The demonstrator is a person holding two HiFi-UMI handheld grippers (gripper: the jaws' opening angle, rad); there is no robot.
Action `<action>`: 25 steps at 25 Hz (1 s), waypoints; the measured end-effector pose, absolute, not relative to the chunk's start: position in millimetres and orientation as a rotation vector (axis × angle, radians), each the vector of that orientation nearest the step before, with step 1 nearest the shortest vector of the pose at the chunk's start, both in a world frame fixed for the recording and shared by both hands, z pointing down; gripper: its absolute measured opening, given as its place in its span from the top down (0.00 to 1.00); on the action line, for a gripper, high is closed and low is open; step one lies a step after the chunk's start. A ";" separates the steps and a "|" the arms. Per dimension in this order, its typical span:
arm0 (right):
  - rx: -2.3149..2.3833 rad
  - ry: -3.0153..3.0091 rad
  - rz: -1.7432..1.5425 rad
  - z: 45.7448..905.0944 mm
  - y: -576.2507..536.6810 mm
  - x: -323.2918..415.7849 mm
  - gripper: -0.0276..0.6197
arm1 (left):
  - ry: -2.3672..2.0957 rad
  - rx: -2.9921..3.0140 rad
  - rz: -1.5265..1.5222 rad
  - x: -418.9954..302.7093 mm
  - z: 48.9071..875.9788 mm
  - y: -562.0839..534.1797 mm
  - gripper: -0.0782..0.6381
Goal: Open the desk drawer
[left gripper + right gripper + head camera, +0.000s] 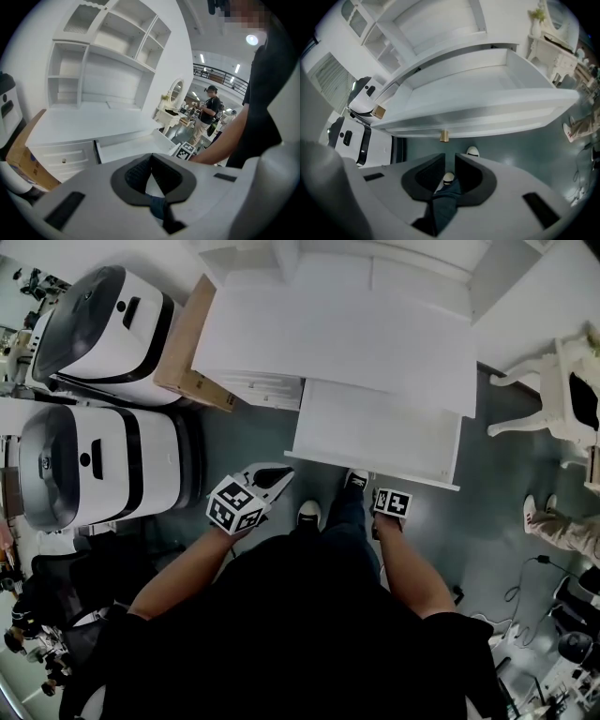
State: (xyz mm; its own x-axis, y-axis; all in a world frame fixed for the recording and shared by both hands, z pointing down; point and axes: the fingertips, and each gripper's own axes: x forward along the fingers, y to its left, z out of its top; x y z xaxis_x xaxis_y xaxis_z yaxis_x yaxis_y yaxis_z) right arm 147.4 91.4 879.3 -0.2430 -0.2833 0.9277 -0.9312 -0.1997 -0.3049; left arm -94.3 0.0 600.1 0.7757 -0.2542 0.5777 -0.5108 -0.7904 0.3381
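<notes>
While the drawer (375, 432) stands open, right gripper (448, 157) fingers, slightly parted, clear its knob (444, 136); left gripper (151, 155) fingers touch.

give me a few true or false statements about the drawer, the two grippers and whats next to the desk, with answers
1. The wide drawer stands pulled out from the desk. True.
2. The right gripper is clamped on the brass knob. False: its jaws are apart and empty, and the knob is clear of them.
3. The left gripper holds a cloth. False: its jaws meet at the tips with nothing between them.
4. A cardboard box stands beside the desk. True.
</notes>
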 end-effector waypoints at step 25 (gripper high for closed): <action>1.726 -1.928 1.017 640.1 50.4 193.5 0.86 | -0.517 2.662 0.576 -70.5 535.3 -0.3 0.88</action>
